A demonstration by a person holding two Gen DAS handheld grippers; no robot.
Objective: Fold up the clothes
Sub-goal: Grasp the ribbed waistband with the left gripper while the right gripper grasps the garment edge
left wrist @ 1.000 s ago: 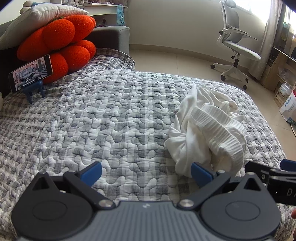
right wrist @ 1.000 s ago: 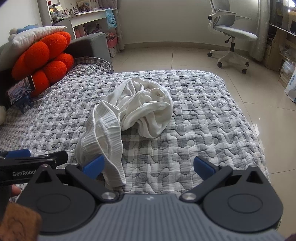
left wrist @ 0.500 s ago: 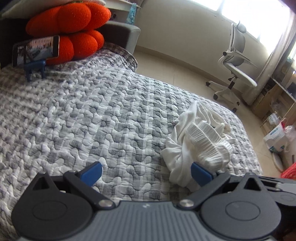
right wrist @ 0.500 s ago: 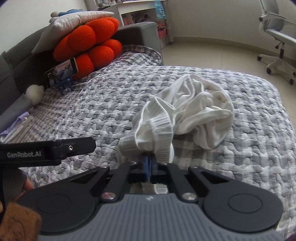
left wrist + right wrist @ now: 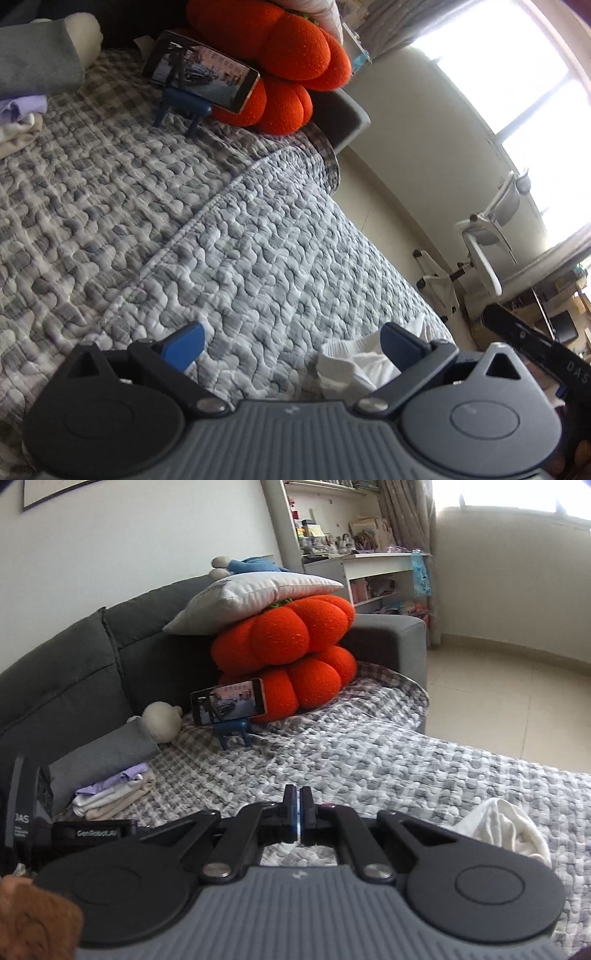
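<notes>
At your twelve o'clock, a grey sofa (image 5: 92, 672) backs a white wall (image 5: 147, 535); bright window (image 5: 517, 74) at two o'clock.

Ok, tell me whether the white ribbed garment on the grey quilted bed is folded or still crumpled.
Crumpled. The white ribbed garment lies in a loose bunched heap on the grey quilted bed, with no flat, squared folds.

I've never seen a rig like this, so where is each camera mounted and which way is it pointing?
Left wrist: on the open left gripper, tilted, facing the grey quilted bedspread; the right gripper's black body shows.
Right wrist: on the shut right gripper, facing the dark grey sofa.
Shared: orange pumpkin cushions, propped phone, crumpled white garment.
</notes>
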